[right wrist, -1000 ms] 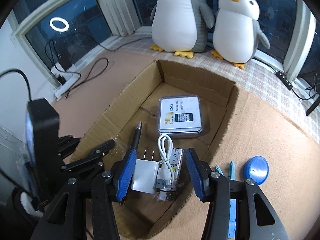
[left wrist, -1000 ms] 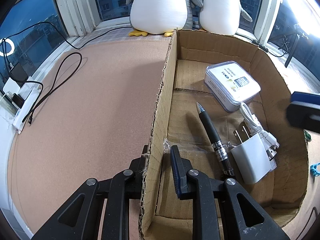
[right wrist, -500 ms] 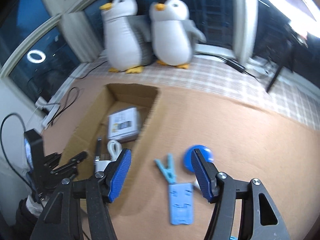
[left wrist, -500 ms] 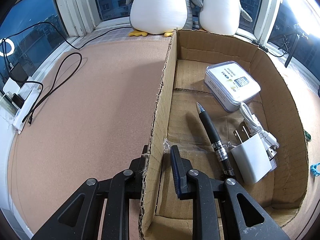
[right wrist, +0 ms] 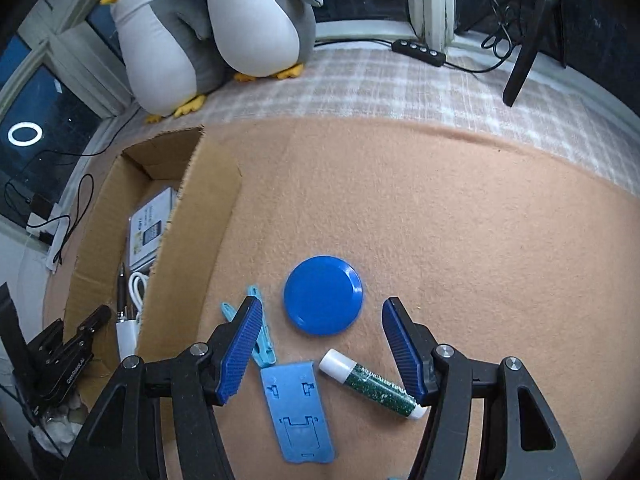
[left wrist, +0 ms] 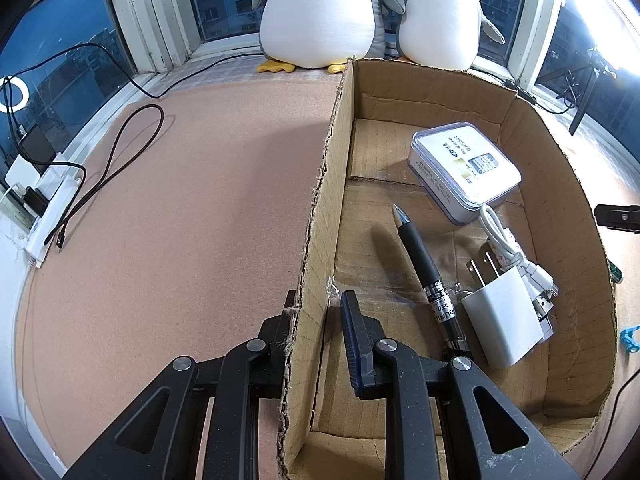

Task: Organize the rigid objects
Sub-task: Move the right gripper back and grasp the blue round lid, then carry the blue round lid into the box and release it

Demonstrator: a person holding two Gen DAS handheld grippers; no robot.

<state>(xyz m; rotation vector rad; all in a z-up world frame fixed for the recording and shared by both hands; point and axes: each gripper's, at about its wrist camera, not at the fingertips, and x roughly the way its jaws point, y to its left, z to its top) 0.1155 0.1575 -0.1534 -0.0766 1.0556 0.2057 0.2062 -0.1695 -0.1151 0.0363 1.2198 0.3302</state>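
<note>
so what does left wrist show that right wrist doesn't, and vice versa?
Left wrist only: the left gripper shut on the cardboard box wall, seen close up.

Right wrist only: the open right gripper above the blue disc, phone stand, glue stick and clothespin outside the box.

Both: box, pen, white charger, cable, clear case, plush penguins.

Both views sharp, no motion blur. Strong fisheye bend + dark vignette at corners. Windows dark. Blown-out glare top right in left wrist view; ring light reflection (left wrist: 12, 94) in glass. Soft shadow left of pen (left wrist: 426, 270). Felt evenly lit, cool tint.
</note>
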